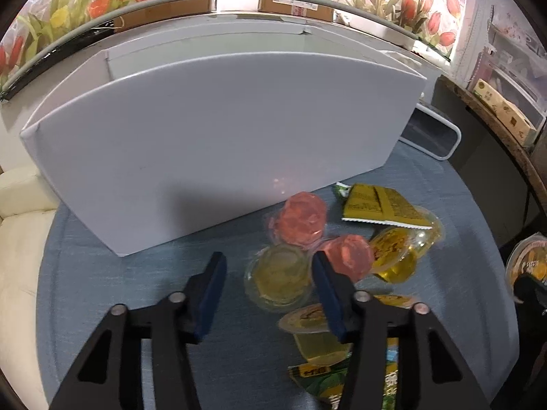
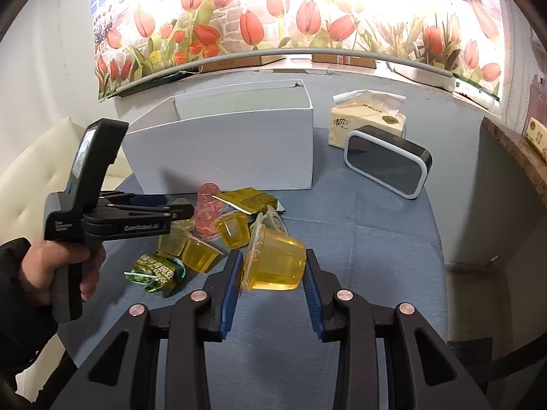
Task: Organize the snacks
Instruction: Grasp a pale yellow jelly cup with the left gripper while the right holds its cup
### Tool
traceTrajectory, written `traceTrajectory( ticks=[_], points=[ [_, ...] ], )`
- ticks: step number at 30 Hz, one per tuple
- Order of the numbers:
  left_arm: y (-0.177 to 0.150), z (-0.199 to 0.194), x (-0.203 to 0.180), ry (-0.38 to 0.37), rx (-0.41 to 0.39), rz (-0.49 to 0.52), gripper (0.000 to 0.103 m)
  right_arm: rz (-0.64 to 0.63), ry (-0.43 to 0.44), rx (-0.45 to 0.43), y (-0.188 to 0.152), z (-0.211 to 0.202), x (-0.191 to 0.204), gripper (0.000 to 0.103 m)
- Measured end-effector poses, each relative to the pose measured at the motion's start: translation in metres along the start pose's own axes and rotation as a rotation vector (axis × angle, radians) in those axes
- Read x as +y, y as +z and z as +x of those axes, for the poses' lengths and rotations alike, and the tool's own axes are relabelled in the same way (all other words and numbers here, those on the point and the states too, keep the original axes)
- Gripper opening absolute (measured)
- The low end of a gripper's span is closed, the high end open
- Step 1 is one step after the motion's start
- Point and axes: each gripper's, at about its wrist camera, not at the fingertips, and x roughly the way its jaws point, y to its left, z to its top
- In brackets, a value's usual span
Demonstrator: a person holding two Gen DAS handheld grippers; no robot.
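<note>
Right tool (image 2: pixel 273 266) grasping yellow jelly cup (image 2: pixel 275 263), left tool (image 1: pixel 266 273) released, white box (image 1: pixel 218 143) behind snack pile

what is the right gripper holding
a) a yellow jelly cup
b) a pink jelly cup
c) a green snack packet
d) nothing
a: in the right wrist view the right gripper has its two fingers pressed against the sides of a yellow jelly cup, tipped on its side, while the pink jelly cups and the green snack packet lie in the pile on the table.
</note>
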Motion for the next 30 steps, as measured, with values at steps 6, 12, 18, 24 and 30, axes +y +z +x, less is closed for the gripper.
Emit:
traceTrajectory(
  ticks=[6,12,18,24,30],
  points=[
    [0.001,0.0,-0.01,-0.003,0.007,0.036,0.035,-0.003,0.0,-0.003,0.001,-0.002,0.004,0.038],
    [-0.002,0.0,-0.009,-0.011,0.007,0.03,0.035,0.002,0.0,0.005,-0.002,0.0,0.003,0.038],
    [-0.002,-0.012,-0.005,-0.003,-0.005,0.029,0.035,0.0,0.002,0.005,-0.002,-0.001,0.004,0.038],
    [0.003,-0.042,-0.008,0.01,-0.064,0.05,0.035,-0.007,0.011,-0.008,0.001,-0.004,0.008,0.038],
    [0.017,-0.087,-0.007,-0.006,-0.128,0.054,0.035,-0.02,0.023,-0.03,0.013,-0.008,0.017,0.038]
  ],
)
